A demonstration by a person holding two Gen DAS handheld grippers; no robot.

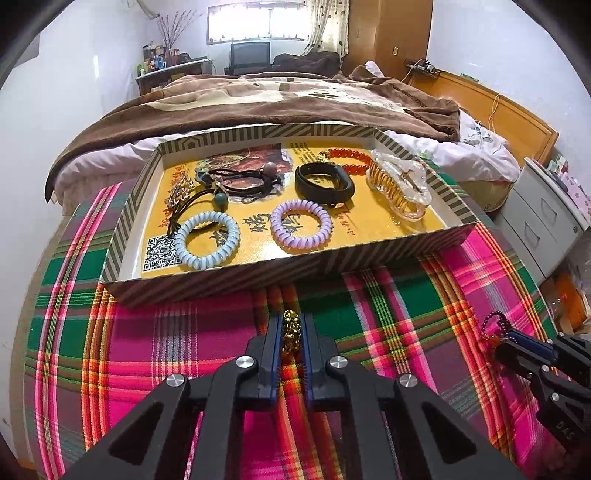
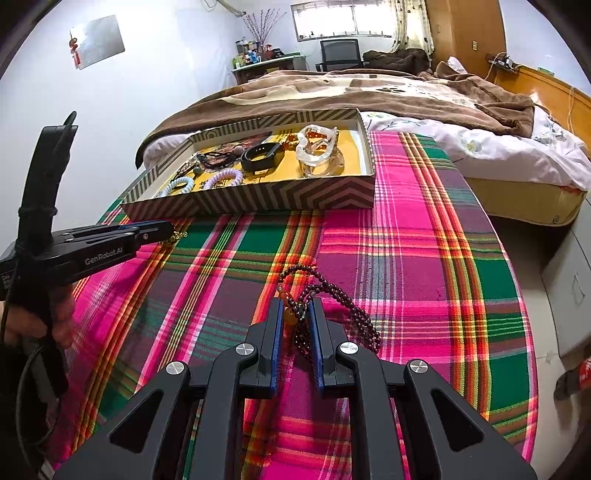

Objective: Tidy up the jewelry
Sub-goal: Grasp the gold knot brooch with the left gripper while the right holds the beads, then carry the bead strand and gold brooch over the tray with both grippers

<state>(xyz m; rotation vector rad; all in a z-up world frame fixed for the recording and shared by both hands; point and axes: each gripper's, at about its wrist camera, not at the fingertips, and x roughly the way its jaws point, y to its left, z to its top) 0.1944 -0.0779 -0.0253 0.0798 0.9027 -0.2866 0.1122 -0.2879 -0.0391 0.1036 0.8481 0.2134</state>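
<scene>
The left gripper (image 1: pixel 291 334) pinches a small gold charm (image 1: pixel 291 329) above the cloth (image 1: pixel 388 306), near the tray (image 1: pixel 258 275). The right gripper (image 2: pixel 297 314) pinches a dark bead necklace (image 2: pixel 354 310); it looks light, limp and slippery, so holding its bunched part seems best.

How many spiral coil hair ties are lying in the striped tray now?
2. The light blue spiral hair tie lies near the tray's front left corner; the lilac spiral hair tie lies right of it, front middle. None looks hidden.

Bed (image 1: pixel 295 99) under brown blanket — bright window (image 1: pixel 258 22) behind.
</scene>
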